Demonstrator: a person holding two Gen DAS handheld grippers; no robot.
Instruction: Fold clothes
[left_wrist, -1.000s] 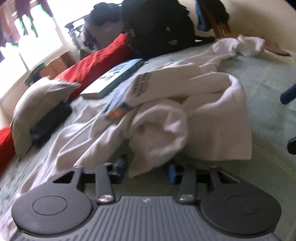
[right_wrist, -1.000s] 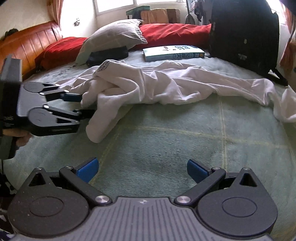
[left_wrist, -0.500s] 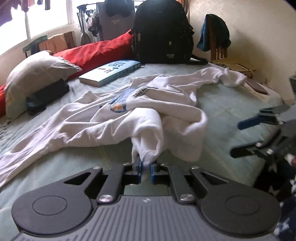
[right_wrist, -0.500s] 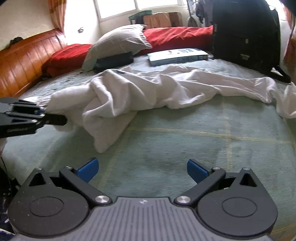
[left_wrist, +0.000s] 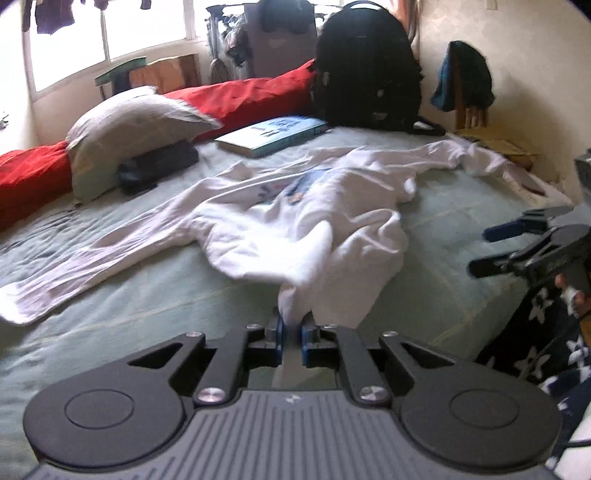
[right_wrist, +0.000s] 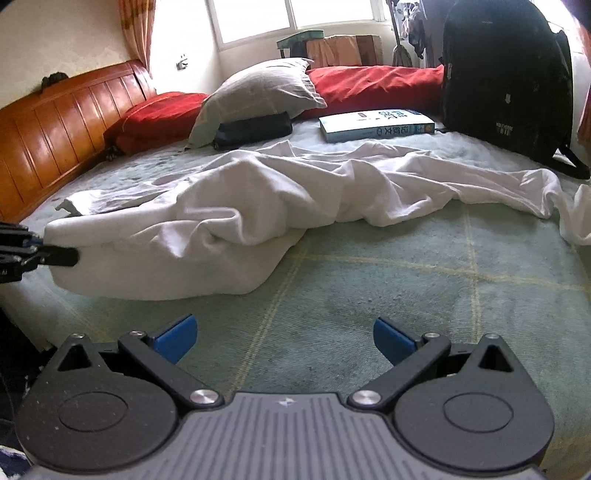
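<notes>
A white long-sleeved shirt (left_wrist: 314, 221) with a blue print lies rumpled across the green bed cover (left_wrist: 461, 206). A bunched edge of it is pinched between the blue pads of my left gripper (left_wrist: 291, 332) and pulled taut toward the near side of the bed; its jaws are opening slightly with the cloth still between them. In the right wrist view the shirt (right_wrist: 277, 192) stretches across the bed, and the left gripper's fingers (right_wrist: 55, 255) hold its lifted corner at the far left. My right gripper (right_wrist: 282, 338) hovers open above bare cover, apart from the shirt, and shows at the right (left_wrist: 480, 251).
A blue-and-white book (right_wrist: 373, 123), a black backpack (right_wrist: 506, 81), a grey pillow (right_wrist: 258, 92) on a dark pouch, and red bolsters (right_wrist: 369, 86) line the far side. The wooden headboard (right_wrist: 55, 122) is at the left. Patterned dark fabric on a person (left_wrist: 546, 332) is at the right.
The left gripper closed on the shirt's edge, then drew it back toward the bed's near side, lifting and stretching the cloth. The right gripper stayed open and barely shifted.
</notes>
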